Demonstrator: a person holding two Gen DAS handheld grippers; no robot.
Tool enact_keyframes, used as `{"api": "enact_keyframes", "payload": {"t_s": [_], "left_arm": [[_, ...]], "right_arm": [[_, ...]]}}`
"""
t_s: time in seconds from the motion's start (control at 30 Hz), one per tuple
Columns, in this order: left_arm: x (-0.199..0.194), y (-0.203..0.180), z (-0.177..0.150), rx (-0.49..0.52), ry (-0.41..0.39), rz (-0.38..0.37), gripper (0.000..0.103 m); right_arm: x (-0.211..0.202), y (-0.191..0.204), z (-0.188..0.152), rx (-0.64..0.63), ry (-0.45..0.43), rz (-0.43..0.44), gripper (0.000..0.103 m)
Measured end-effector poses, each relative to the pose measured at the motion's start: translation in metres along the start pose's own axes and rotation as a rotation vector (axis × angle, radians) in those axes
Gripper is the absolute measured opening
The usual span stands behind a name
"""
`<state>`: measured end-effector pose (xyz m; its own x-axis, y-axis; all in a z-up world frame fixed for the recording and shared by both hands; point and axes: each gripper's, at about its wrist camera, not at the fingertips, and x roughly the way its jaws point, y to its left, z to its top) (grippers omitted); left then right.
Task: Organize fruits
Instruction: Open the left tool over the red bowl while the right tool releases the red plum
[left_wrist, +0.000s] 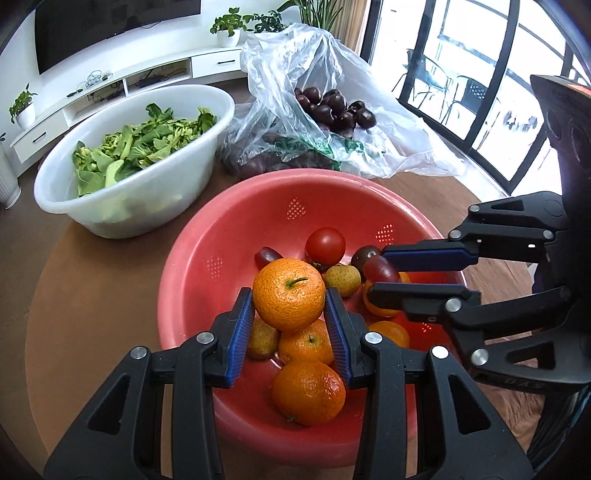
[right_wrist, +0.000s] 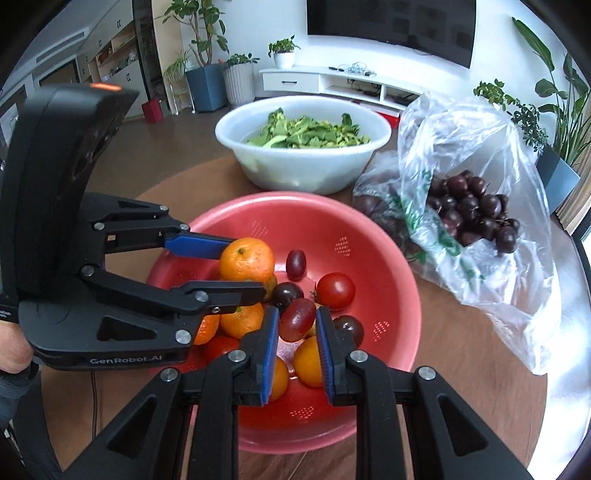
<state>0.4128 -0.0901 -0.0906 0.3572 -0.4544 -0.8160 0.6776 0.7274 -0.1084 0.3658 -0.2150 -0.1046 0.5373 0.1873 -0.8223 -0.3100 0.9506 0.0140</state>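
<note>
- Two grippers hang over the red bowl (left_wrist: 192, 258), and each one holds a fruit.
- The left gripper (left_wrist: 290, 310) pinches a round orange (left_wrist: 289, 293) between its blue pads (left_wrist: 242, 332). The orange has a small green stem on top. It is held up above the other fruit in the bowl.
- The right gripper (right_wrist: 297, 325) pinches a small dark red grape tomato (right_wrist: 296, 319) between its blue pads (right_wrist: 271, 339). It is also held up over the bowl.
- Under the grippers, in the red bowl, lie more oranges (left_wrist: 308, 391), a bright red tomato (left_wrist: 325, 246), dark little tomatoes (right_wrist: 288, 293) and small green-brown fruits (left_wrist: 342, 280).
- The red bowl has little patches of holes in its wall. It sits on the brown tabletop (left_wrist: 92, 295).
- Behind the red bowl stands a white bowl (left_wrist: 147, 206) full of green leaves (left_wrist: 140, 144).
- Beside the white bowl lies a clear plastic bag (right_wrist: 517, 277). Many dark round fruits (right_wrist: 476, 212) are in it.
- A bit of a hand (right_wrist: 13, 347) shows at the left edge of the right wrist view, behind the left gripper.
</note>
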Motion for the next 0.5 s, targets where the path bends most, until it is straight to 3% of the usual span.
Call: {"api": "enact_keyframes", "payload": {"t_s": [0.5], "left_arm": [[0.01,0.003,-0.001,0.001,-0.003,0.009,0.04]], "right_arm": [[0.017,0.008,-0.004,-0.047,0.022,-0.017,0.023]]}}
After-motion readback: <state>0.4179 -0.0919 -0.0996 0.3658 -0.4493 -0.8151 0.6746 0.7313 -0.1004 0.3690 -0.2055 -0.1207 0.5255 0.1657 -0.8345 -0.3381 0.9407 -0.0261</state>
